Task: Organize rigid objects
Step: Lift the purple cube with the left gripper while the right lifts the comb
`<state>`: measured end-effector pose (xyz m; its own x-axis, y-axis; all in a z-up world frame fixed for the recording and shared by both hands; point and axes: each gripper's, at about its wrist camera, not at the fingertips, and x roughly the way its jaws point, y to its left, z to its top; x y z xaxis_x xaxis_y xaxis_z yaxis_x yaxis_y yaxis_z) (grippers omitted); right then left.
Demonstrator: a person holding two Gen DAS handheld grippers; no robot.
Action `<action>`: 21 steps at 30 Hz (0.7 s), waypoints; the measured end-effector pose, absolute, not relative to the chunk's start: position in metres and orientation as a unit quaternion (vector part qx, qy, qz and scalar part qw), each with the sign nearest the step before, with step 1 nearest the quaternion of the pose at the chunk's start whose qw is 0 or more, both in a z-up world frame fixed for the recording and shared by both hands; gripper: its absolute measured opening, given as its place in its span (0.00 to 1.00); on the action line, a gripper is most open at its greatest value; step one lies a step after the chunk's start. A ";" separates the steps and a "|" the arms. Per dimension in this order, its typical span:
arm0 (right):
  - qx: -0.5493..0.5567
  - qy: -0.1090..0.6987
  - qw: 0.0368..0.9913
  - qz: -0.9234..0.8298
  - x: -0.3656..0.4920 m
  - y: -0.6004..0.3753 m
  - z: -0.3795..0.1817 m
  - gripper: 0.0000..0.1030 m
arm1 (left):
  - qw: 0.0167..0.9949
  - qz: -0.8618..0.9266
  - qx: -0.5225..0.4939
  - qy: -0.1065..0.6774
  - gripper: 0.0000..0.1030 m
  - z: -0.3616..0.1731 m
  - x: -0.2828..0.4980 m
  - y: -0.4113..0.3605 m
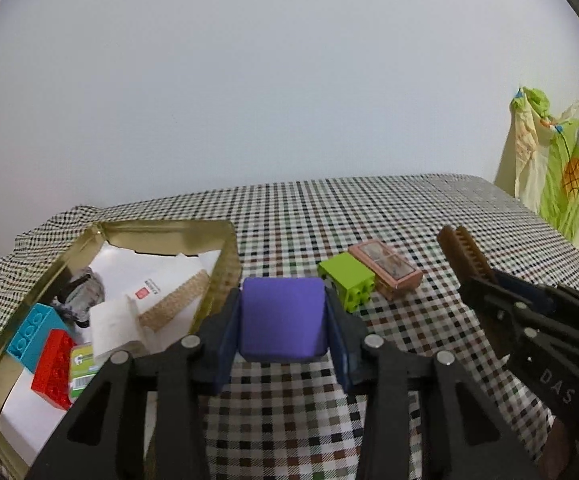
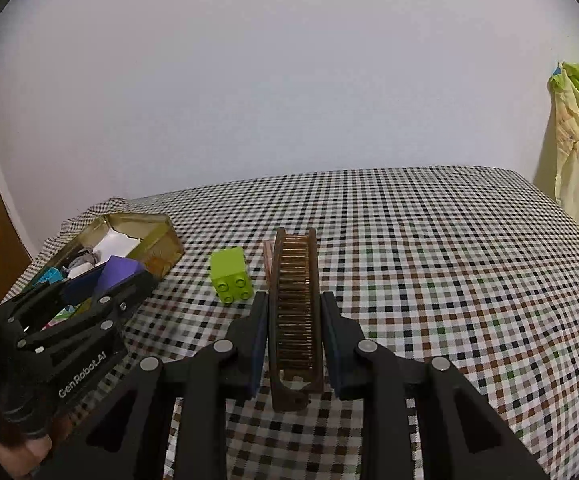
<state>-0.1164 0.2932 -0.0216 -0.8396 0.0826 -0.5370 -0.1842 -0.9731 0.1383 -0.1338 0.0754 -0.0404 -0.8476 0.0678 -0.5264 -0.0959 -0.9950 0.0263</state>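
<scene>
My left gripper (image 1: 283,316) is shut on a purple block (image 1: 282,318), held above the checked tablecloth just right of the gold tin tray (image 1: 225,264). My right gripper (image 2: 294,320) is shut on a brown folding comb (image 2: 295,312) whose teeth face up; in the left wrist view the comb (image 1: 463,256) sticks out at the right. A lime green brick (image 1: 347,286) lies on its side on the cloth, touching a pink rectangular case (image 1: 385,274). From the right wrist view the green brick (image 2: 231,274) sits left of the comb, which hides most of the case.
The tray holds a blue brick (image 1: 33,330), a red brick (image 1: 53,368), white paper, a folded tissue and a dark bundle. Green and yellow printed fabric (image 1: 557,168) hangs at the far right. A white wall stands behind the table. A hand (image 2: 17,452) shows at the lower left.
</scene>
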 end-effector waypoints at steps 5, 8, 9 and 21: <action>-0.260 0.085 0.065 0.960 -0.109 0.292 -0.017 0.27 | 0.037 0.965 -0.257 0.023 0.38 -0.037 -0.126 0.075; -0.248 0.078 0.066 0.963 -0.103 0.291 -0.013 0.27 | 0.035 0.967 -0.251 0.024 0.38 -0.037 -0.123 0.074; -0.243 0.077 0.067 0.965 -0.102 0.289 -0.012 0.27 | 0.034 0.968 -0.248 0.023 0.38 -0.036 -0.122 0.073; -0.194 0.073 0.073 0.976 -0.087 0.282 -0.004 0.27 | 0.026 0.974 -0.225 0.023 0.38 -0.032 -0.112 0.071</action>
<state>-0.0871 0.2818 -0.0042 -0.9144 0.1135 -0.3887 -0.1699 -0.9789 0.1137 -0.1119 0.0705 -0.0319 -0.8971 0.0400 -0.4400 -0.0608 -0.9976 0.0332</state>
